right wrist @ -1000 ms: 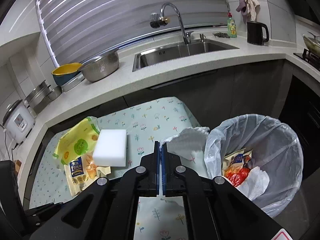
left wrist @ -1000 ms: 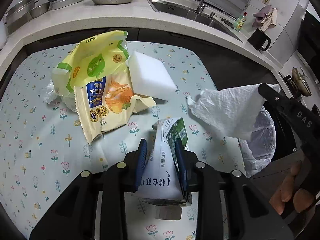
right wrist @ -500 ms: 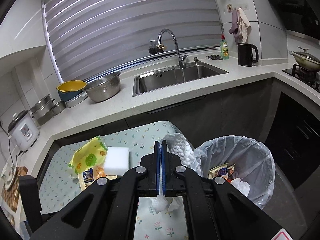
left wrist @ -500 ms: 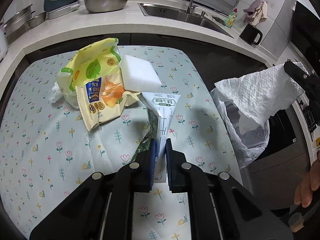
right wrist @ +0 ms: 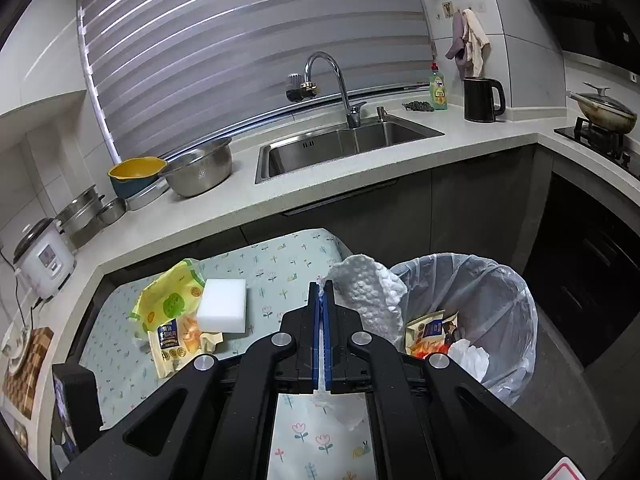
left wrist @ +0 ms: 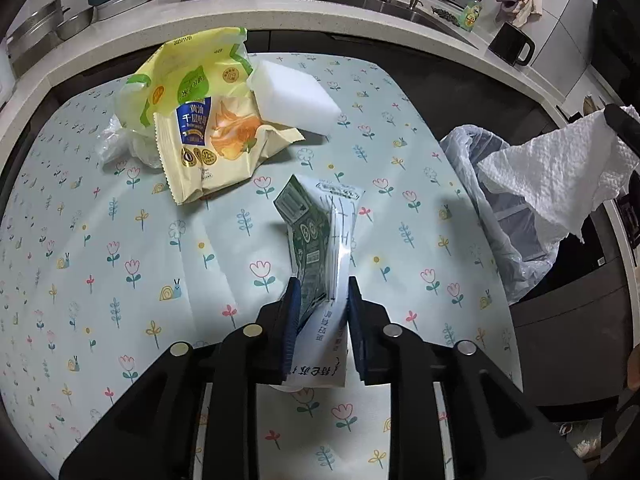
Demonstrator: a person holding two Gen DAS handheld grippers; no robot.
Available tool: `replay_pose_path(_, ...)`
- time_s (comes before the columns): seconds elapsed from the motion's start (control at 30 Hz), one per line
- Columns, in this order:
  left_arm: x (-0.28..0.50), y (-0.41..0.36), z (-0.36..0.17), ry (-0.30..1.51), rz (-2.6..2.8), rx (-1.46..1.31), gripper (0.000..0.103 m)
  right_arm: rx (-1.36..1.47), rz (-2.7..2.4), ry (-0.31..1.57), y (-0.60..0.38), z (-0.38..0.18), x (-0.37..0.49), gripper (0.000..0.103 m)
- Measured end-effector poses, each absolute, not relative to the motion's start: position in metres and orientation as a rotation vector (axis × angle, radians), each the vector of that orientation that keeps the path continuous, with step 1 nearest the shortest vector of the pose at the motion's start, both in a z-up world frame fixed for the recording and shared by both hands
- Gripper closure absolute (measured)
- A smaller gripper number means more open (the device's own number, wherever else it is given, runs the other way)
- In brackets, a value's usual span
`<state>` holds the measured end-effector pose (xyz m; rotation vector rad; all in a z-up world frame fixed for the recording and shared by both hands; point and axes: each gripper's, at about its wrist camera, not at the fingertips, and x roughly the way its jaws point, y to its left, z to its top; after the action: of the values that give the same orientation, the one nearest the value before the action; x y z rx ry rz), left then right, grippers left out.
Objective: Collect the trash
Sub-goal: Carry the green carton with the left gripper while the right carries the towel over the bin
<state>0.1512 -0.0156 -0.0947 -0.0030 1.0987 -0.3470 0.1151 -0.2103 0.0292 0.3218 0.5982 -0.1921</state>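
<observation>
My left gripper (left wrist: 322, 290) is shut on a white and green milk carton (left wrist: 320, 232) and holds it above the floral table (left wrist: 120, 280). My right gripper (right wrist: 321, 292) is shut on a white paper towel (right wrist: 370, 292), which hangs beside the rim of the lined trash bin (right wrist: 500, 300); the towel (left wrist: 560, 176) also shows at the right of the left wrist view, above the bin (left wrist: 500, 200). Yellow snack wrappers (left wrist: 200, 120) and a white sponge block (left wrist: 294, 100) lie at the table's far side.
The bin holds wrappers and a crumpled tissue (right wrist: 468, 356). A counter with a sink (right wrist: 344, 144), steel bowls (right wrist: 200, 164), a rice cooker (right wrist: 44, 256) and a black kettle (right wrist: 480, 100) runs behind the table. A stove with a pan (right wrist: 604, 112) is at right.
My left gripper closed on the carton and raised it off the table. My right gripper lifted the paper towel up and over toward the bin.
</observation>
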Motion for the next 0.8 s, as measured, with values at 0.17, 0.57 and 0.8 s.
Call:
replay_pose_path(0.17,0.152,-0.020,-0.103,1.109,-0.350,0.020,0.075,0.323,-0.193,0.606,-0.212,0.025,0.115,0.101)
replay_pose_path(0.57,0.152,-0.040,-0.070,1.039,-0.399,0.024,0.081,0.327,-0.231,0.583,-0.233,0.033,0.113,0.101)
replay_pose_path(0.8,0.158,-0.086,-0.047,0.993,-0.477,0.050,0.082,0.314,-0.286,0.576,-0.264,0.037,0.115,0.101)
